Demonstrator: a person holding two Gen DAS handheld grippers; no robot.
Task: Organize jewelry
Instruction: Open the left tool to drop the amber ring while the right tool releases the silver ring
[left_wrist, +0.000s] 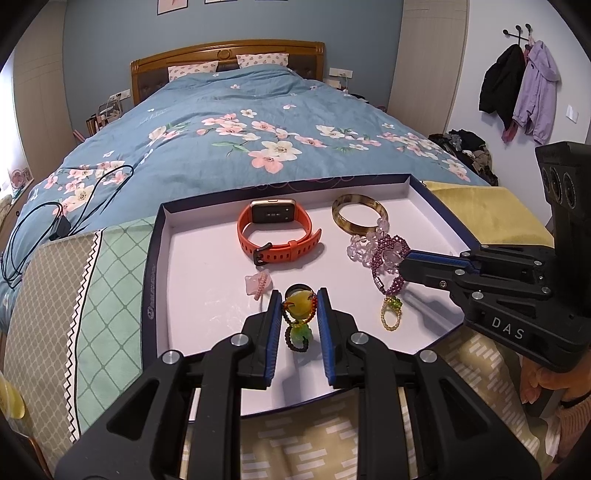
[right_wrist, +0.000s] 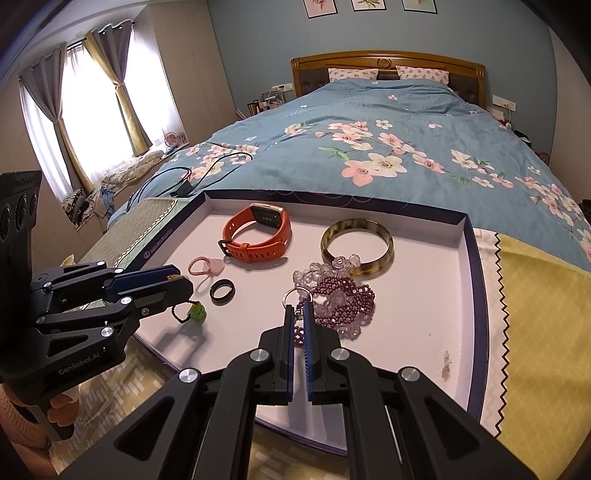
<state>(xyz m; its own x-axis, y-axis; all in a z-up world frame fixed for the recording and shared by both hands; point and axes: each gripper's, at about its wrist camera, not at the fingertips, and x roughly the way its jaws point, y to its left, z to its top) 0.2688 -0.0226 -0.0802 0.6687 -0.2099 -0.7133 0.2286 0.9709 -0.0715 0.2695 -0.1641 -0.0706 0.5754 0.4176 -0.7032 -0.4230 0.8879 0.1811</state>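
My left hand-held gripper (left_wrist: 298, 301) clamped on beaded bracelet with yellow-green stones (left_wrist: 298, 318), lifted above tray (left_wrist: 448, 218) floor. My right hand-held gripper (right_wrist: 300, 309) pinched on purple bead bracelet (right_wrist: 341, 295), silver ring (right_wrist: 295, 294) at fingertips; bracelet tangled with clear bead bracelet (right_wrist: 332, 266). Orange smartwatch (left_wrist: 277, 230), horn bangle (left_wrist: 360, 218), pink charm (left_wrist: 258, 282), black ring (right_wrist: 222, 290), small yellow bead ring (left_wrist: 391, 314) lying in tray. Tray on bed (left_wrist: 229, 122) end.
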